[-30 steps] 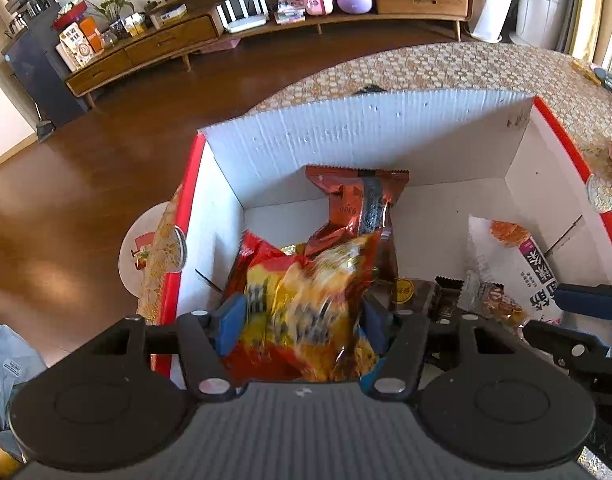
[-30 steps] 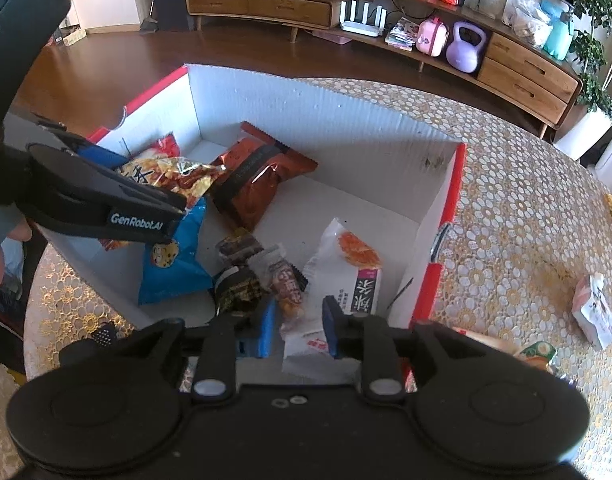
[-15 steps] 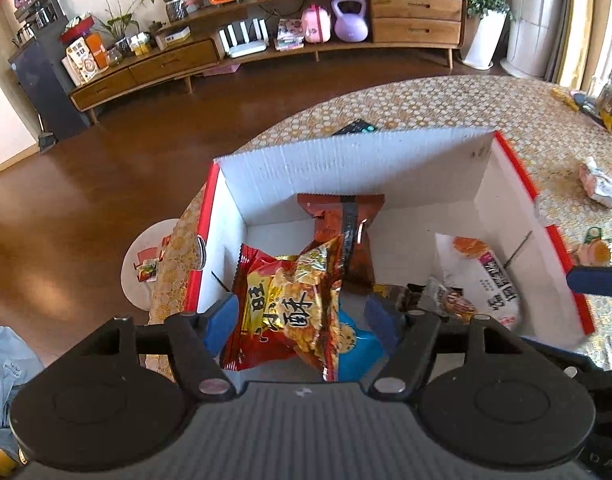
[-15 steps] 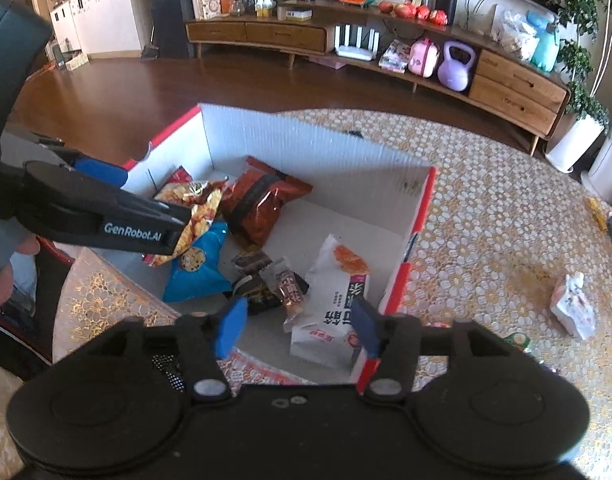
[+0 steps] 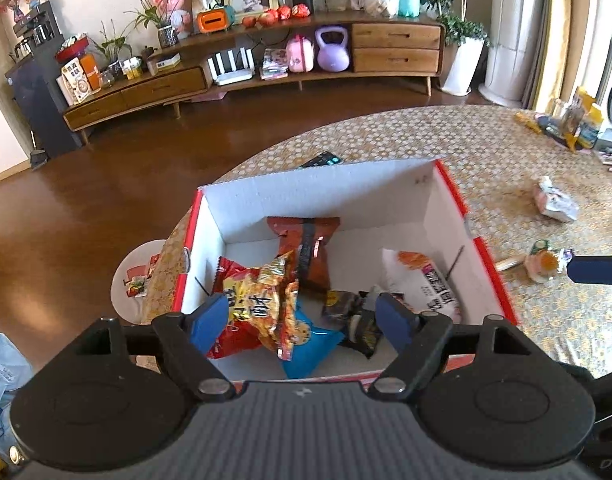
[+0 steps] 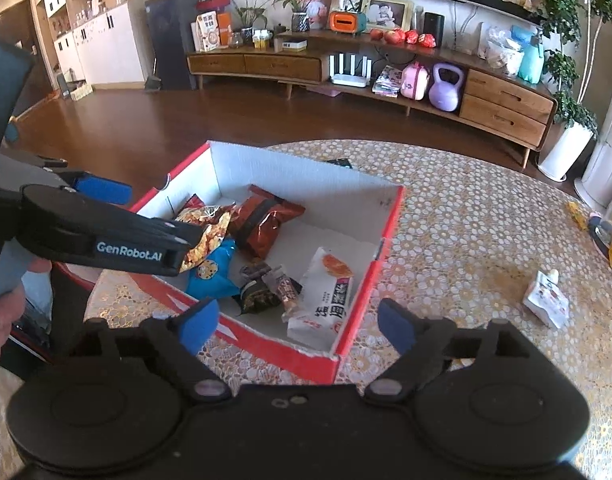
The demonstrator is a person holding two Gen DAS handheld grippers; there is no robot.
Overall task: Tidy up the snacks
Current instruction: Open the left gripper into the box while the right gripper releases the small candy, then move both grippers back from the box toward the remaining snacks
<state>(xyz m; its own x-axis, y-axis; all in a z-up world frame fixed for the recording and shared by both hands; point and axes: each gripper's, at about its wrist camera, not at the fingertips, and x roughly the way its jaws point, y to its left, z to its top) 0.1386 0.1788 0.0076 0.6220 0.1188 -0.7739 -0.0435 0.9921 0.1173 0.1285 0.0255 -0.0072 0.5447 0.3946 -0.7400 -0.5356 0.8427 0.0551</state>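
A white cardboard box with a red rim (image 5: 482, 248) (image 6: 390, 236) sits on the lace-covered table. Inside lie a yellow-red chip bag (image 5: 261, 300) (image 6: 209, 228), a brown-red bag (image 5: 306, 248) (image 6: 265, 220), a blue bag (image 5: 312, 340) (image 6: 213, 272), small dark packets (image 5: 350, 316) (image 6: 261, 292) and a white packet (image 5: 422, 284) (image 6: 326, 300). My left gripper (image 5: 301, 320) hangs above the box's near-left part, jaws still opening, with nothing pressed between the pads. Over the near rim my right gripper (image 6: 297, 326) is also opening and holds nothing. The left gripper's black finger (image 6: 125, 240) crosses the right wrist view.
On the cloth to the right of the box lie a crumpled white packet (image 5: 554, 204) (image 6: 546, 300) and a small orange jelly cup (image 5: 542, 264). A dark remote (image 5: 322, 159) rests behind the box. A hand (image 6: 5, 308) grips the left handle. The table edge drops to wooden floor at the left.
Both grippers rose and drew back from the box. The left let go of the yellow-red bag, which now lies in the box. The right opened wide off the small packets.
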